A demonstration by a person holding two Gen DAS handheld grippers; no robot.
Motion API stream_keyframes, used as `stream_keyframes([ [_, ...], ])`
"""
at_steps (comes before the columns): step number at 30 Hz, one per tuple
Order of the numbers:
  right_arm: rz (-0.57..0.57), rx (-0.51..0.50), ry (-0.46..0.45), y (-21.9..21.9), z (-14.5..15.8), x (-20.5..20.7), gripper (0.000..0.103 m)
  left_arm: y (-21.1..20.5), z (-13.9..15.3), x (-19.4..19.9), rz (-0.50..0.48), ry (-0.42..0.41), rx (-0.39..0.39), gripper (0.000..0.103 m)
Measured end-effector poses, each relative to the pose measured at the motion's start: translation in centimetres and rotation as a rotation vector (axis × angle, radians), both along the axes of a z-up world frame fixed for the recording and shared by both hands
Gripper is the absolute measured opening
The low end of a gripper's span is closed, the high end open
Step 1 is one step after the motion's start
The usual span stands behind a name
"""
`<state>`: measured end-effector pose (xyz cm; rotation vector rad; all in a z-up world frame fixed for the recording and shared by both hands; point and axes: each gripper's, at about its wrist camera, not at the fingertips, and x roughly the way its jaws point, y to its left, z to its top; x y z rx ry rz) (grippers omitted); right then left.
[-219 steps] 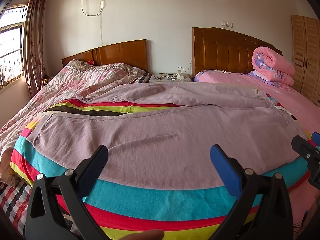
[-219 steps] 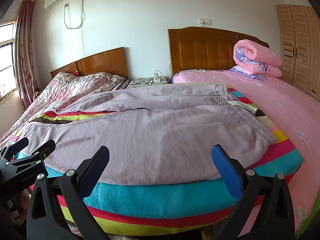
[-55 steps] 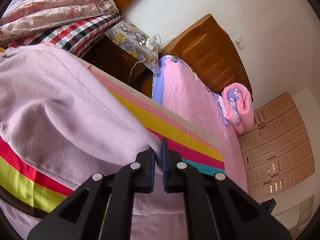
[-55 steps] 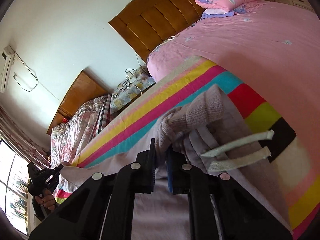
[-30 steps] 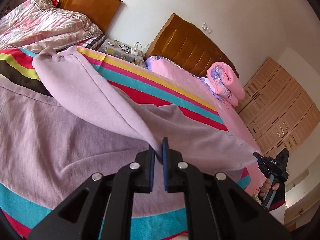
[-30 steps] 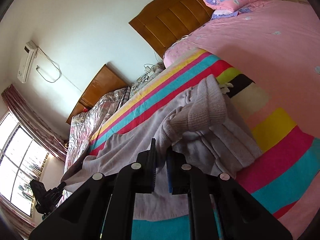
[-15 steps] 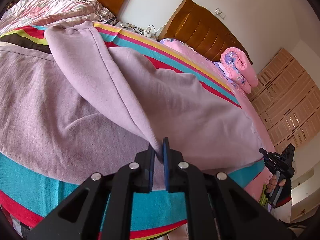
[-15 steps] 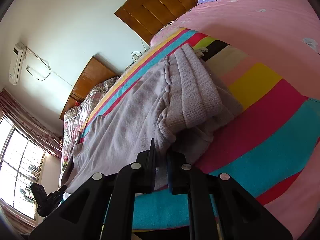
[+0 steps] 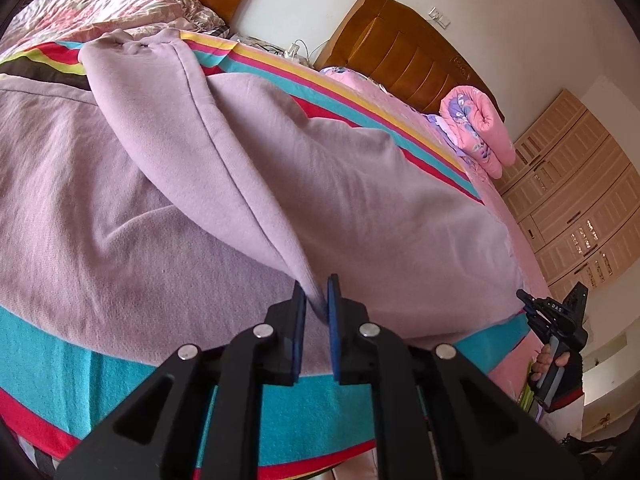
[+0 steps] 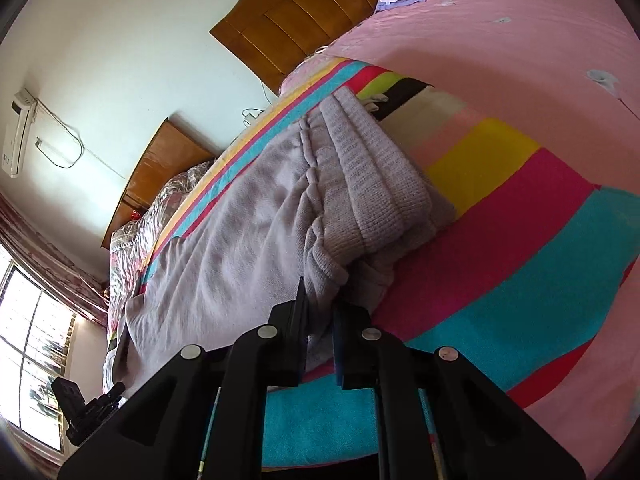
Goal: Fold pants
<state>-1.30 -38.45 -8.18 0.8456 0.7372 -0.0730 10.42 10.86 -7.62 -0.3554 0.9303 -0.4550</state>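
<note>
Item 1, left gripper [image 9: 317, 300]: 2 black arms with blue pads. The jaws are opening; a thin fold of cloth stands between the pads, which sit a narrow gap apart and touch it at the tip.

Item 2, right gripper [image 10: 320, 312]: same build. Jaws pinched tight on a bunched edge of cloth beside the ribbed waistband [image 10: 372, 184].

Item 3, pants [image 9: 248, 184]: lilac knit, spread flat on the bed ahead of both sets of fingers. In the left view, 1 leg rises as a long creased flap from the pads and runs forward and to the left, lying over the other leg. In the right view, the waistband end is doubled over just ahead of the pads, with the legs stretching away to the left.

Item 4, striped blanket [image 9: 120, 376]: teal, red and yellow bands, under the pants and directly below the fingers.

Item 5, pink bedsheet [image 10: 500, 48]: right of the right fingers, beyond the blanket.

Item 6, rolled pink quilt [image 9: 476, 128]: far ahead and right of the left fingers, by a wooden headboard [image 9: 400, 56].

Item 7, wardrobe [image 9: 572, 200]: far right in the left view.
</note>
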Motion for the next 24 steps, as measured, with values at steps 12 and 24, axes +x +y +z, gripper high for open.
stream_keyframes([
  [12, -0.019, 0.033, -0.035, 0.7, 0.4, -0.6, 0.02, 0.5, -1.2, 0.4, 0.0, 0.046, -0.017, 0.013],
  [24, 0.202, 0.04, -0.047, 8.7, 2.3, -0.1, 0.041, 1.0, 1.4, 1.6, 0.056, 0.021, -0.005, 0.06],
])
